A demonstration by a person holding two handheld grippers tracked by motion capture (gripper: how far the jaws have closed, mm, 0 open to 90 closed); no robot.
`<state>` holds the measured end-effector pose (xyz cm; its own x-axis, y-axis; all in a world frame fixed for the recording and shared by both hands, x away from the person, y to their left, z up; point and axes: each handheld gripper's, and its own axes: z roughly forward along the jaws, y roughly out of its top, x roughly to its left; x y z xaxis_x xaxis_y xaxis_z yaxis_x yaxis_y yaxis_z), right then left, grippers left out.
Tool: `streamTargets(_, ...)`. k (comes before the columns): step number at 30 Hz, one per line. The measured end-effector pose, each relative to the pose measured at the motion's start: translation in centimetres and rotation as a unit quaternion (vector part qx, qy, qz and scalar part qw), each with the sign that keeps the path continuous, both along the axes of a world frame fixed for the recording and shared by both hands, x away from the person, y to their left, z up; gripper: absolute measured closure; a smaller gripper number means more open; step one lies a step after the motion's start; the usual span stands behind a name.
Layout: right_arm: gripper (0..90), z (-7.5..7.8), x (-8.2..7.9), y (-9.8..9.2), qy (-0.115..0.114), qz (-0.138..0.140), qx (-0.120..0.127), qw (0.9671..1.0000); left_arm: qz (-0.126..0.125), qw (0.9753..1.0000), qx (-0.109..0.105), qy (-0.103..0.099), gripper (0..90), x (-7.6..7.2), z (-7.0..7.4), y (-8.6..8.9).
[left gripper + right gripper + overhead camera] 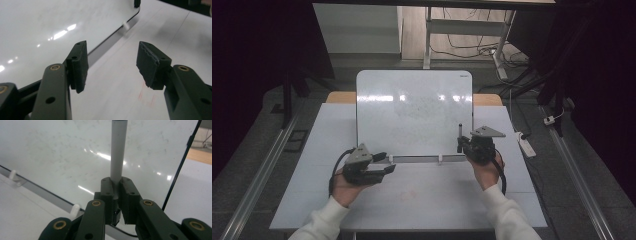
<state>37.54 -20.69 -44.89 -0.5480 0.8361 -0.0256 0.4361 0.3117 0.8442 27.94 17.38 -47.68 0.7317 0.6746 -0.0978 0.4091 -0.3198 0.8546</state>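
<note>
A whiteboard (414, 112) stands tilted back at the middle of the white table (412, 200), with faint wiped smudges on it. My right gripper (460, 141) is at the board's lower right corner, shut on a grey marker (118, 152) that points up in front of the board (62, 152). The marker (460, 131) shows as a thin dark stick above the jaws. My left gripper (382, 162) is by the board's lower left corner, near the tray (417, 159). Its jaws stand open with nothing between them, over the table (120, 82) beside the board (37, 25).
Two white pegs (75, 209) stick out of the board's bottom tray. Faint red marks (146, 96) lie on the table under my left gripper. A white power strip (527, 145) and cables lie on the floor to the right; a desk frame (462, 30) stands behind.
</note>
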Motion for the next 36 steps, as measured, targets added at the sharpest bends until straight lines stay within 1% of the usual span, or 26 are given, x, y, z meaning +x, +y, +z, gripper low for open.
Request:
streamTargets(1, 80.9, 0.0, 0.6, 0.0, 0.01, -0.002, 0.0, 1.0, 0.005, 1.0, -0.002, 0.003, 43.3, -0.4, -0.2, 0.7)
streamTargets(4, 80.9, -0.1, 1.9, 0.1, 0.026, -0.013, -0.006, 0.9996, 0.017, 0.9998, -0.009, 0.006, 43.2, -1.3, -0.6, 2.3)
streamTargets(7, 80.8, -0.3, 3.0, 0.2, 0.043, -0.022, 0.005, 0.9988, 0.023, 0.9996, -0.012, 0.007, 43.1, -2.0, -1.0, 3.5)
streamTargets(10, 81.0, -0.5, 3.5, 0.5, 0.044, -0.03, 0.001, 0.9986, 0.027, 0.9995, -0.009, 0.009, 43.0, -2.5, -1.4, 4.3)
streamTargets(12, 81.0, -0.6, 3.7, 0.6, 0.042, -0.036, -0.006, 0.9985, 0.03, 0.9995, -0.006, 0.01, 43.0, -2.7, -1.6, 4.7)
streamTargets(20, 80.6, -1.0, 4.2, 0.4, 0.034, -0.057, -0.019, 0.9976, 0.039, 0.9992, 0.001, 0.012, 42.8, -3.2, -2.1, 5.4)
streamTargets(25, 80.2, -1.2, 4.3, 0.2, 0.028, -0.059, -0.024, 0.9976, 0.042, 0.999, 0.005, 0.016, 42.7, -3.2, -2.4, 5.5)
streamTargets(28, 80.1, -1.3, 4.3, 0.2, 0.026, -0.058, -0.021, 0.9977, 0.042, 0.999, 0.005, 0.016, 42.6, -3.2, -2.4, 5.5)
streamTargets(36, 78.0, -1.3, 4.3, 0.2, 0.022, -0.056, -0.021, 0.998, 0.044, 0.9989, 0.006, 0.016, 42.3, -3.2, -2.5, 5.7)
